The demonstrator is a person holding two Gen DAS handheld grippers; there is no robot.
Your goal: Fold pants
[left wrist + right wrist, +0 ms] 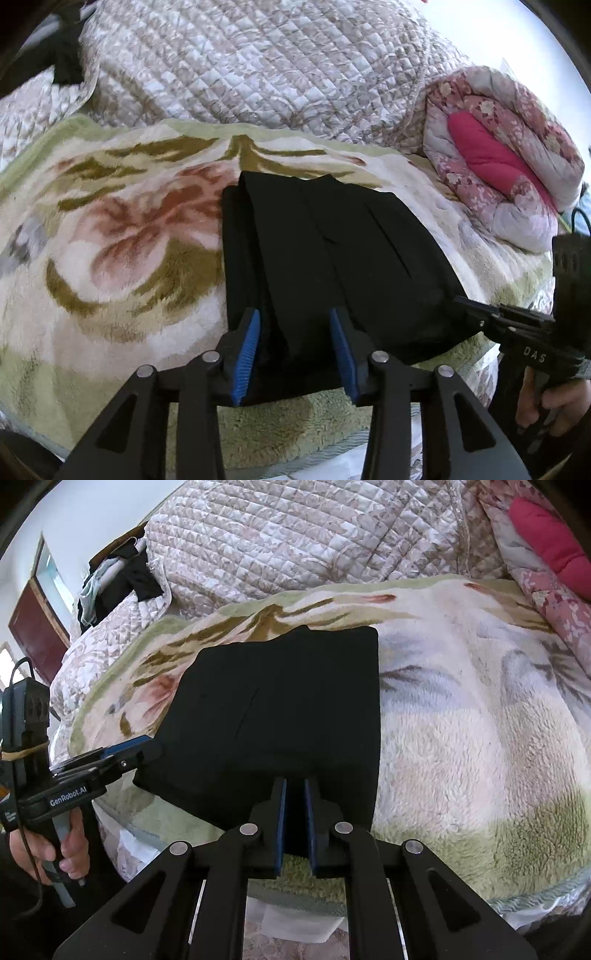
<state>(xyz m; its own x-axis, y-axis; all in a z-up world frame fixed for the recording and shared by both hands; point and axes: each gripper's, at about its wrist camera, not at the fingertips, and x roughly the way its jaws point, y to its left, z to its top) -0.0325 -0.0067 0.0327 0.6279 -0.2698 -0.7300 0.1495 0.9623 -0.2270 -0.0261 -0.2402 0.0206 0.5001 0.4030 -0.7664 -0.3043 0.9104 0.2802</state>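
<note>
Pants (332,266) lay folded into a dark block on a fleecy floral blanket (122,236), near its front edge. At the far left of the right wrist view, a hand (55,845) held the handle of the left gripper (147,751), whose tips reached the left edge of the pants (280,716). In its own wrist view the left gripper (295,343) stood with its blue-padded fingers (251,347) well apart, and a fold of the near edge of the pants lay between them; the pads did not press the cloth from both sides, so it was open around the fabric rather than clamped on it.

Further right, the right gripper (295,819) sat at the near edge of the pants with its fingers (279,823) drawn close together, only a narrow dark gap between them. The cloth's edge ran into that gap, but whether the pads truly pinched the fabric could not be told from these views. In the left wrist view the same right gripper (461,301) touched the right corner of the pants, its handle in a hand (546,402).

Behind the blanket (480,738) rose a quilted bedspread (258,62), and at the far right a rolled pink floral quilt (498,162) rested beside the blanket.
</note>
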